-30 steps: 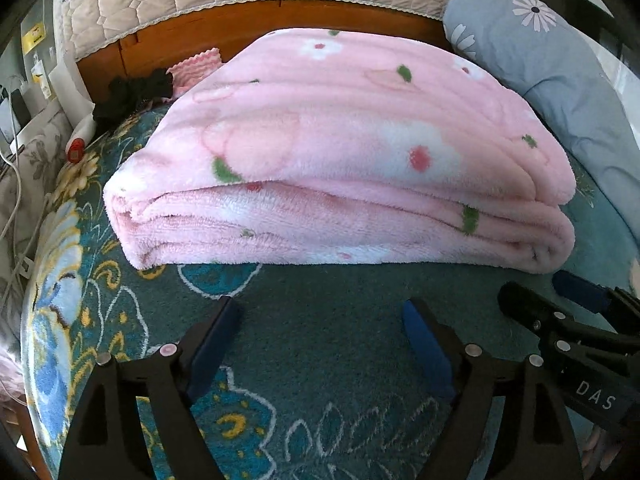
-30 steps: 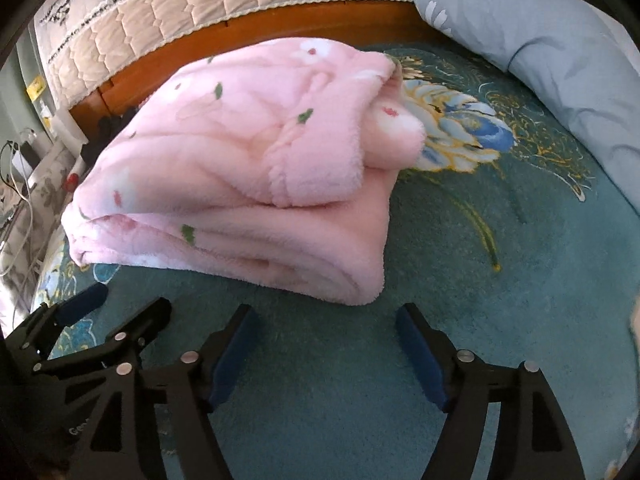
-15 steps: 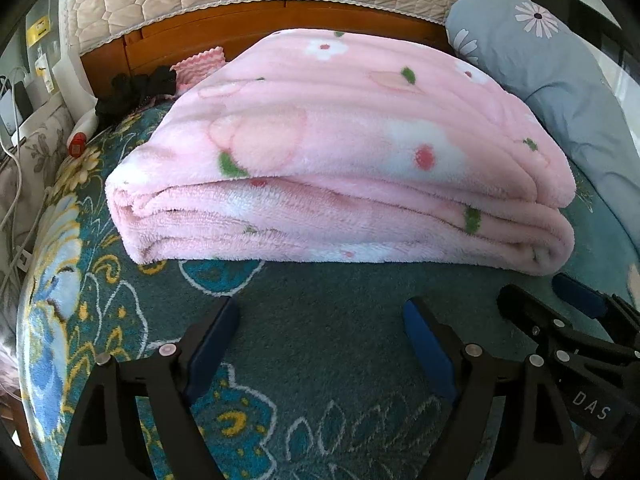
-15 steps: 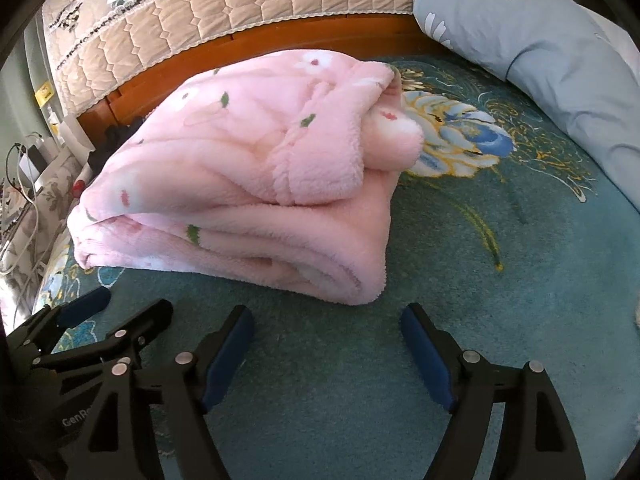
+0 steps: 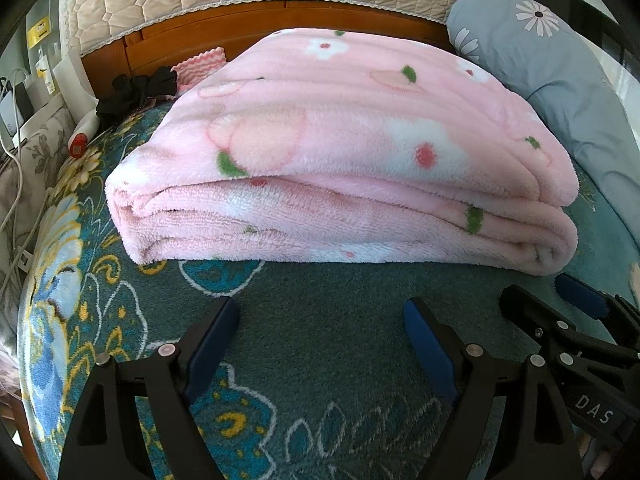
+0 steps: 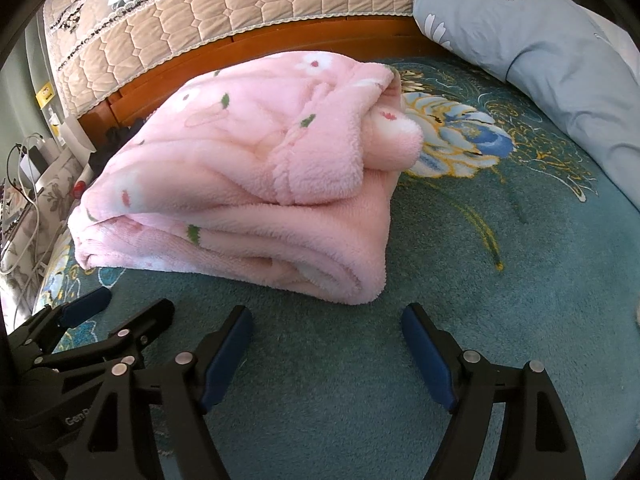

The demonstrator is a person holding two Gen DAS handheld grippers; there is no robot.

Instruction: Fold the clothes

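Observation:
A pink fleece garment with flower print [image 5: 340, 160] lies folded in several layers on a teal flowered bed cover [image 5: 320, 340]. It also shows in the right wrist view [image 6: 248, 200], with a rolled sleeve end at its right side. My left gripper [image 5: 320, 316] is open and empty, a little in front of the fold's near edge. My right gripper [image 6: 328, 324] is open and empty, in front of the fold's right corner. Each gripper shows in the other's view: the right gripper [image 5: 560, 304] and the left gripper [image 6: 132, 308].
A grey-blue daisy pillow [image 5: 560, 72] lies at the right. A wooden headboard [image 5: 280, 20] with a quilted cover [image 6: 240, 12] runs along the back. Black cloth [image 5: 136, 88], a small pink-striped cloth [image 5: 200, 64] and cables [image 5: 16, 160] sit at the left edge.
Both grippers have drawn back slightly from the folded garment and stay open. The garment has not moved.

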